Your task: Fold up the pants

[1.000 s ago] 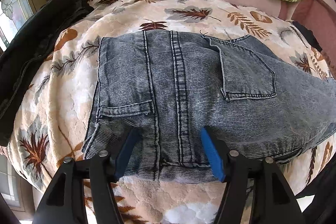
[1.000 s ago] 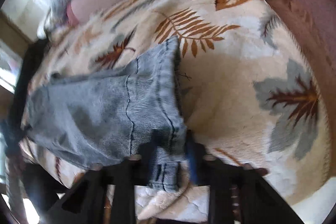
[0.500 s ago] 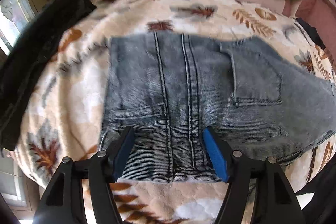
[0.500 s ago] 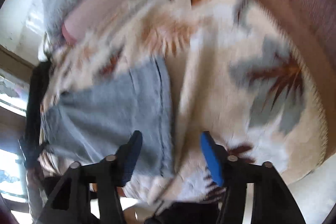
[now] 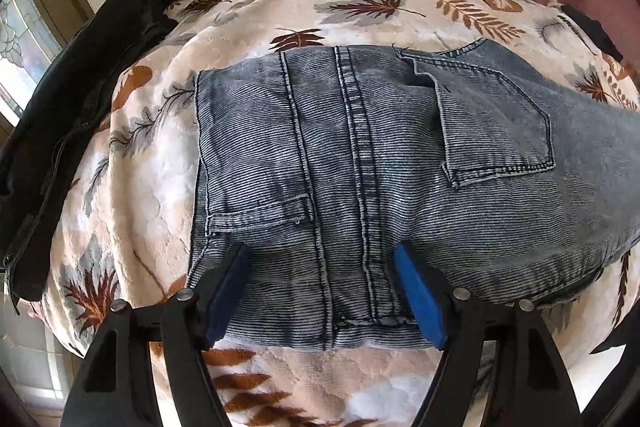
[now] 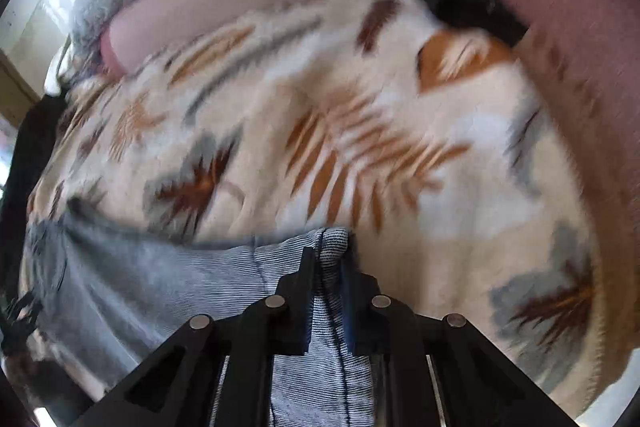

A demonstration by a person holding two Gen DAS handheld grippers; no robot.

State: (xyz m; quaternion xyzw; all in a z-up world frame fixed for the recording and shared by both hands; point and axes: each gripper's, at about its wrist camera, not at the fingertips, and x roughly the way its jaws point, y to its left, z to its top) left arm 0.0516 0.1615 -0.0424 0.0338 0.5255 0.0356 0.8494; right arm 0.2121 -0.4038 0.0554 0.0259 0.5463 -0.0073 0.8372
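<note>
Left gripper: jaws spread wide, blue pads either side of the centre seam at the near edge of the jeans, nothing clamped. Right gripper: jaws closed on the hem end of a jeans leg; view blurred. Jeans lie back-pockets-up on a leaf-print blanket; black garment along its left edge.
</note>
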